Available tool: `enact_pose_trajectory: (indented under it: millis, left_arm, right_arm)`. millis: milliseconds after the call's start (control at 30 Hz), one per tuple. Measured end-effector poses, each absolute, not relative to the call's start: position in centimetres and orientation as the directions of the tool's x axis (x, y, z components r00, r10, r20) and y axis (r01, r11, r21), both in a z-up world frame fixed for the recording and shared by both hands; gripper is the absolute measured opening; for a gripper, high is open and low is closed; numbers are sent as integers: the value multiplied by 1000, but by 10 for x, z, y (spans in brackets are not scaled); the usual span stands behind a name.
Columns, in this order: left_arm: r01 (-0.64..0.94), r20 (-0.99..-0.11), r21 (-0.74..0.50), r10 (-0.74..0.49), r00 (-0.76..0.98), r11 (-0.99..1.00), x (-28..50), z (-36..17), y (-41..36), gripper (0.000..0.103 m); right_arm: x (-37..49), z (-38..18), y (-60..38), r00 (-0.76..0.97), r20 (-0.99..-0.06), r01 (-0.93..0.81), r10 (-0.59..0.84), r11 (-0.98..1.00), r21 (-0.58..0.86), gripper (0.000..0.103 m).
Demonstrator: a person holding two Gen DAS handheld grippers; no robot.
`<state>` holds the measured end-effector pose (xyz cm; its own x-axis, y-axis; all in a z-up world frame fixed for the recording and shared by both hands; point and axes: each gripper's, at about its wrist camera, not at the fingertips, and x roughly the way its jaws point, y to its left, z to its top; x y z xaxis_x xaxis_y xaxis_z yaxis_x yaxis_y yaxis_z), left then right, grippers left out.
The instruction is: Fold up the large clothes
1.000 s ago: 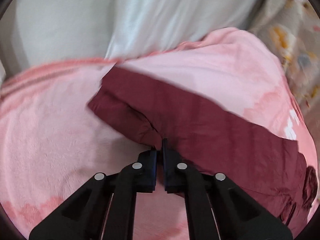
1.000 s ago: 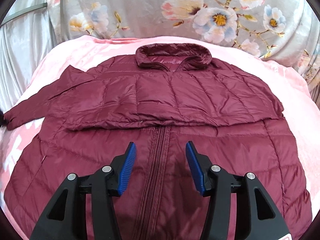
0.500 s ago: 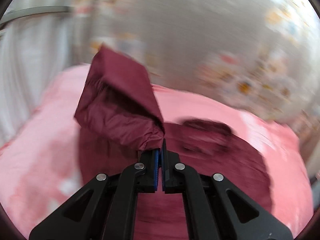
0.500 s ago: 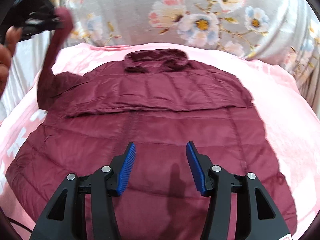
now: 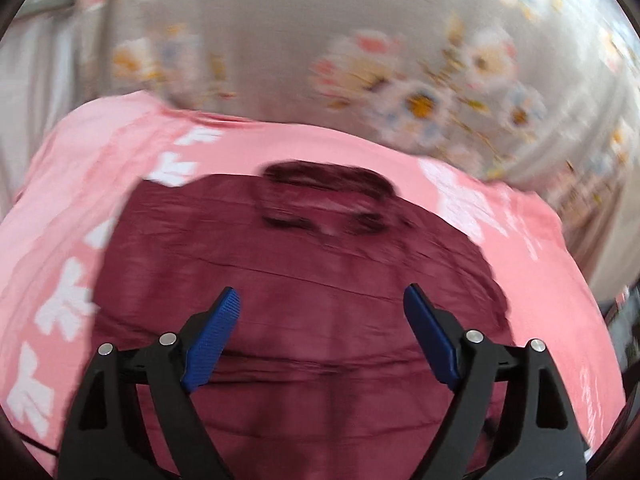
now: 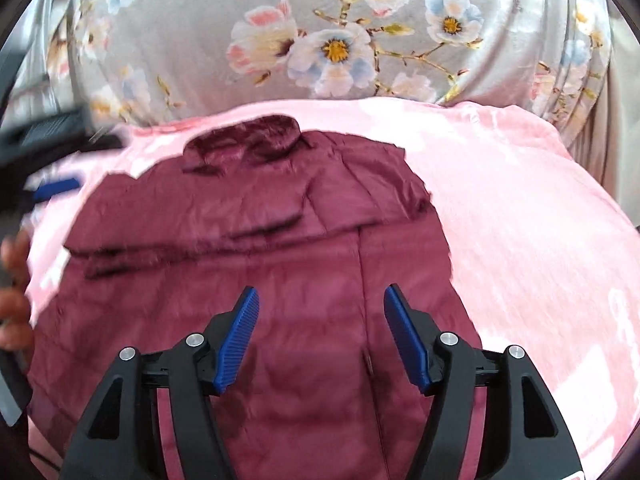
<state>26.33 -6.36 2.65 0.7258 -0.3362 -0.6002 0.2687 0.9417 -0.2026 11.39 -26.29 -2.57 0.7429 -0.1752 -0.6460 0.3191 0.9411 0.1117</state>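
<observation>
A pink blanket (image 6: 520, 216) — covering what seems a bed — carries the maroon jacket (image 6: 304, 280), spread flat.

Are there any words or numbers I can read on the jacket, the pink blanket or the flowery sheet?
No text can be read anywhere.
Pink blanket: white marks, maybe letters near the right edge, too blurred to read.
Maroon jacket: no label or logo shows.
Flowery sheet: only flowers, no words.
Right tongs: a red-and-white scrap at the picture's bottom corner, cut off and unreadable.
</observation>
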Motion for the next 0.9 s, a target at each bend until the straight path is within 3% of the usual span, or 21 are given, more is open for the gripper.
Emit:
enact_pose_trajectory:
  millis: [167, 300, 433, 467, 500, 533, 567, 667, 900]
  left_arm:
    - [83, -670, -293, -266, 693, 953, 303, 5, 25, 81]
    - [-60, -720, -441, -313, 620, 895, 327, -29, 86, 78]
    - [-146, -705, -570, -390, 592, 809, 339, -53, 120, 78]
    - [-161, -702, -591, -405, 586, 791, 341, -56, 123, 77]
    - [-172, -693, -616, -426, 581, 768, 343, -60, 126, 77]
    - [-173, -686, -634, -443, 577, 754, 344, -61, 128, 77]
    - [-174, -680, -646, -456, 575, 743, 346, -63, 128, 76]
    - [-176, -664, -672, -479, 573, 720, 350, -63, 128, 76]
    - [-163, -692, -631, -455, 560, 758, 359, -62, 104, 76]
  right_arm:
    - [158, -22, -273, 742, -659, 305, -123, 938, 167, 66]
    - [204, -33, -286, 706, -706, 317, -57, 917, 243, 66]
    - [235, -58, -300, 667, -744, 357, 35, 862, 361, 66]
    - [240, -62, -301, 665, -745, 358, 55, 851, 383, 59]
    - [243, -65, -300, 669, -740, 349, 70, 849, 397, 44]
    - [248, -65, -299, 667, -740, 335, 84, 854, 399, 12]
    - [251, -62, -300, 668, -739, 328, 90, 855, 401, 2]
    - [243, -32, -306, 743, -667, 307, 51, 860, 408, 2]
    - [231, 36, -312, 807, -575, 316, -136, 921, 227, 2]
